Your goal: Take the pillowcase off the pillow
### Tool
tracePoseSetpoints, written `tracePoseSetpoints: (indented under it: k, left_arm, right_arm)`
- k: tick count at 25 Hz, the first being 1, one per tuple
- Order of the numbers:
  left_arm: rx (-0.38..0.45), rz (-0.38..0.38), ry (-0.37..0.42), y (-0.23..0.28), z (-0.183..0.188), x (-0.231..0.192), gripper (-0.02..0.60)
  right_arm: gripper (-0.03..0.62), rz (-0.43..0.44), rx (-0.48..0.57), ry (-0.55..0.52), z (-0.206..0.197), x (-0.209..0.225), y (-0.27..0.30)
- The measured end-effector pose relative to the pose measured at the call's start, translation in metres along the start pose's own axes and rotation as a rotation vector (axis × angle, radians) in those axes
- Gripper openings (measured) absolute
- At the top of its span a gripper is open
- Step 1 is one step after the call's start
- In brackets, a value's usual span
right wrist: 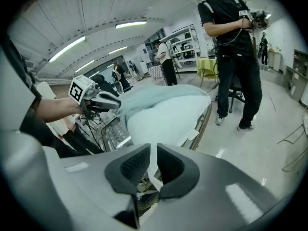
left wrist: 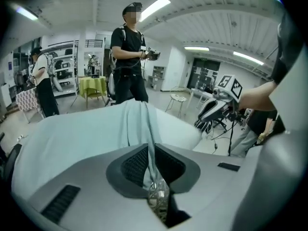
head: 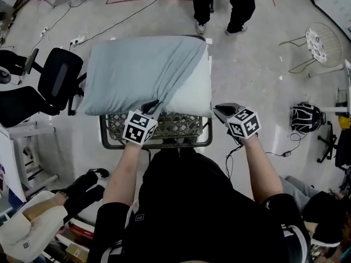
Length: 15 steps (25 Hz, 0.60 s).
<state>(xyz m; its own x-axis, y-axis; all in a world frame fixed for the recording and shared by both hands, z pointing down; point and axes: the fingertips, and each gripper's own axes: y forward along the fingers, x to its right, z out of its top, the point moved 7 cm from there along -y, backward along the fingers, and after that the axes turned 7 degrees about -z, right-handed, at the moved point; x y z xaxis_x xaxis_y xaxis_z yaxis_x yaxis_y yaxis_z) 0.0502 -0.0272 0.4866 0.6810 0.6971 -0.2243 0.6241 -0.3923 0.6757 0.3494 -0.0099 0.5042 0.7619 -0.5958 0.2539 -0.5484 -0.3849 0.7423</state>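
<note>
Head view shows the pillow [head: 194, 92] lying across the top of a wire basket [head: 164, 126] directly ahead of the person. The pale blue pillowcase [head: 137, 70] covers its left and middle. Bare white pillow is exposed along the right side, behind a diagonal edge of cloth.

Left gripper [head: 151, 107]: jaws clamped on a gathered fold of the pillowcase at the pillow's near edge. The left gripper view confirms cloth running between the pads and drawn taut toward the far side.

Right gripper [head: 219, 111]: at the pillow's near right corner. Jaws stand all but together with a thin white sliver between the pads. This reads as a pinch of the bare pillow, though the hold looks slight.

Handling, as judged: both items are light and soft. The pillow will fold and drag rather than resist, so it needs anchoring at its bare right side. The case is thin cloth that bunches and may slip from a shallow bite. The best hold is a deep fold near its open diagonal edge, pulled left, away from the anchored corner.

Not established: the pillow's underside and how far the case wraps beneath it. The far left corners sit under cloth. The basket's contents are screened by the pillow and the person's arms.
</note>
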Motion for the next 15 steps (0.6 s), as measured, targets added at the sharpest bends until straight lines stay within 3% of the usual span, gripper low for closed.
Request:
tracePoseSetpoints:
  k: [3, 11, 15]
  left_arm:
    - [0.066, -0.043, -0.002, 0.001, 0.025, 0.002, 0.068]
    - [0.070, -0.043, 0.061, 0.053, 0.100, -0.050, 0.131]
    - [0.061, -0.033, 0.089, 0.089, 0.132, -0.085, 0.160]
  right_arm:
    - [0.087, -0.039, 0.034, 0.061, 0.014, 0.024, -0.006]
    - [0.115, -0.169, 0.068, 0.046, 0.085, 0.069, 0.046]
    - [0.128, -0.227, 0.012, 0.051, 0.106, 0.105, 0.088]
